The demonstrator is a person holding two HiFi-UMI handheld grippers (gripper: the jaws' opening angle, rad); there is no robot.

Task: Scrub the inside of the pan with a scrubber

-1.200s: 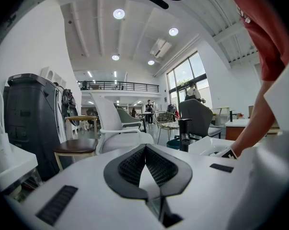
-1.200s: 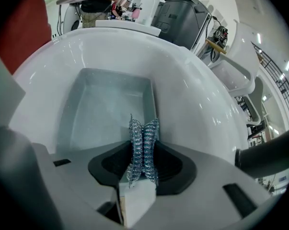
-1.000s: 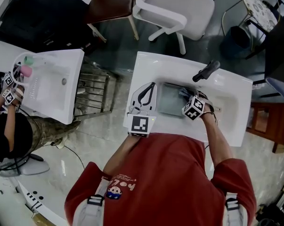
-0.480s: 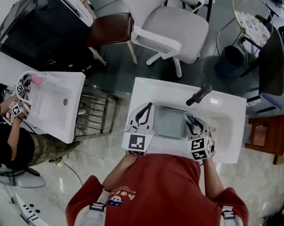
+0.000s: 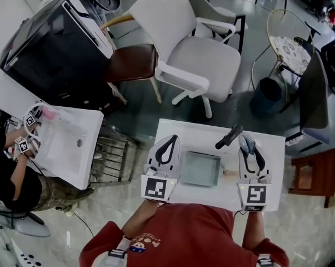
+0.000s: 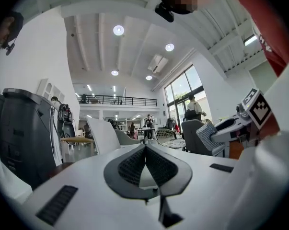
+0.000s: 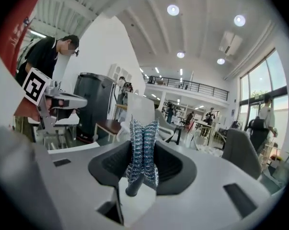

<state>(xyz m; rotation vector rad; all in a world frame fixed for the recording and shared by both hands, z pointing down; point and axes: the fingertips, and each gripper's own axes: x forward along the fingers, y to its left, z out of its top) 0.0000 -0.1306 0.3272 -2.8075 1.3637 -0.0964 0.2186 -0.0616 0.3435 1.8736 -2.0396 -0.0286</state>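
In the head view a grey rectangular pan (image 5: 200,168) lies in the white basin top (image 5: 270,152), with a black handle (image 5: 228,136) by its far right corner. My left gripper (image 5: 169,142) is held over the pan's left side, shut with nothing between its jaws (image 6: 145,148). My right gripper (image 5: 246,144) is to the right of the pan, shut on a blue-grey wire scrubber (image 7: 142,145) that sticks out past its jaws. The scrubber (image 5: 245,142) is clear of the pan. Both gripper views look out at the room, not at the pan.
A white chair (image 5: 196,53) and a brown stool (image 5: 131,61) stand beyond the basin top. At the left, another person (image 5: 6,174) works with grippers at a second white basin (image 5: 73,132). A black machine (image 5: 48,46) is at far left.
My right gripper has come up out of the pan with the scrubber and moved to the pan's right side. The left gripper has stayed by the pan's left edge.
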